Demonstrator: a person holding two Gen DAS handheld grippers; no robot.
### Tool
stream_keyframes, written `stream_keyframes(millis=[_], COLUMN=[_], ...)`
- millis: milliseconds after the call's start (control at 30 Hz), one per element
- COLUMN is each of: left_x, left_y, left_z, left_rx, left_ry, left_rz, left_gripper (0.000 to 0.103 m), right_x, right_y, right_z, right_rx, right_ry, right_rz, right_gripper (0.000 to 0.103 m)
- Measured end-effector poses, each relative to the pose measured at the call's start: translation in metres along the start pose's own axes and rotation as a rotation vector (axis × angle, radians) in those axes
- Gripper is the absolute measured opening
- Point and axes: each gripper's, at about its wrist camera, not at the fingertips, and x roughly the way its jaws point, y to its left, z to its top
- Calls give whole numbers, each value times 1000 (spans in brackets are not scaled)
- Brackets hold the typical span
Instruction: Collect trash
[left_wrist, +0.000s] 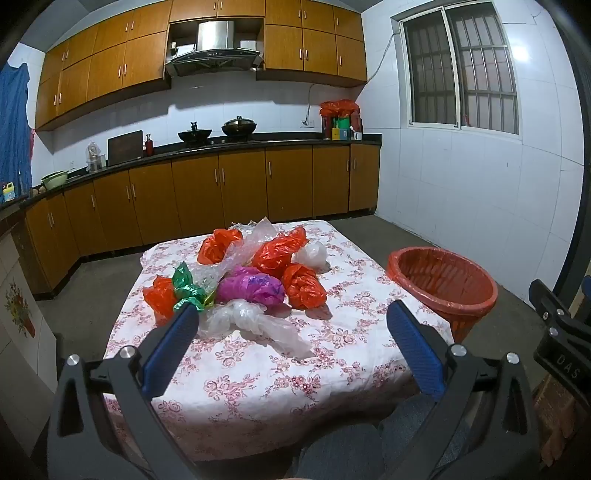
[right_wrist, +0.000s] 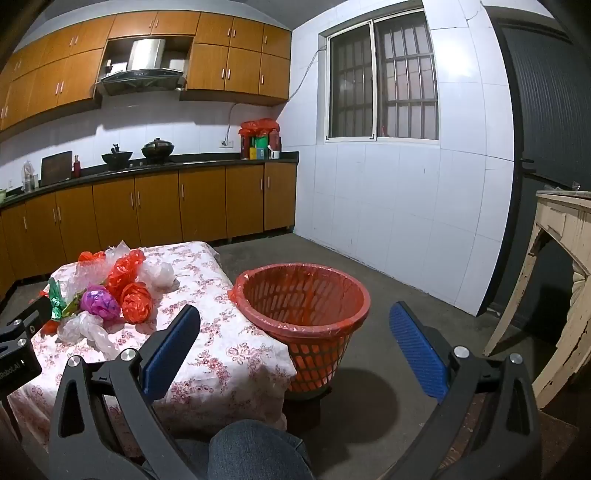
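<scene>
From the left wrist view, the left tool (left_wrist: 291, 325) has its two blue fingers spread wide with nothing between them, and it hangs over the near part of the surface (left_wrist: 354, 369), which is covered by a white cloth with pink flowers. The trash lies in one loose heap around the middle of this surface: a crumpled clear plastic bag (left_wrist: 251, 317) is nearest to the near edge, a round purple plastic bag (left_wrist: 251, 288) is just behind it, and a knotted red plastic bag (left_wrist: 304, 286) is on its right. A green shiny foil wrapper (left_wrist: 186, 288) sits toward the left edge. These bags touch each other, so I judge that a grasp on one may drag a neighbour along, or push it off the edge. The thin plastic can also slip out of the fingers.

From the right wrist view, the right tool (right_wrist: 295, 334) is also spread wide and holds nothing. It points toward the red plastic basket with a red liner (right_wrist: 258, 317), which stands on the floor just beside the right edge of the surface. The rim seems to touch the hanging cloth. A light bag released too early could land on the floor, and a bump may tip the basket.
</scene>
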Motion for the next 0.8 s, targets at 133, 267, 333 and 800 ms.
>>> stream_keyframes(millis=[133,267,333,800], left_x=[0,-2,0,0], left_y=[0,0,0,0], left_z=[0,1,0,0], left_rx=[0,0,-1,-1], left_ry=[0,-2,3,5], left_rz=[1,3,0,0], left_gripper=[99,99,99,99], right_x=[0,1,1,1], right_y=[0,0,0,0], right_z=[0,0,0,0], right_rx=[-1,-1,0,-2], right_ry=[-1,0,0,0], right_rz=[-1,0,-1,-1], right_gripper=[101,101,101,101])
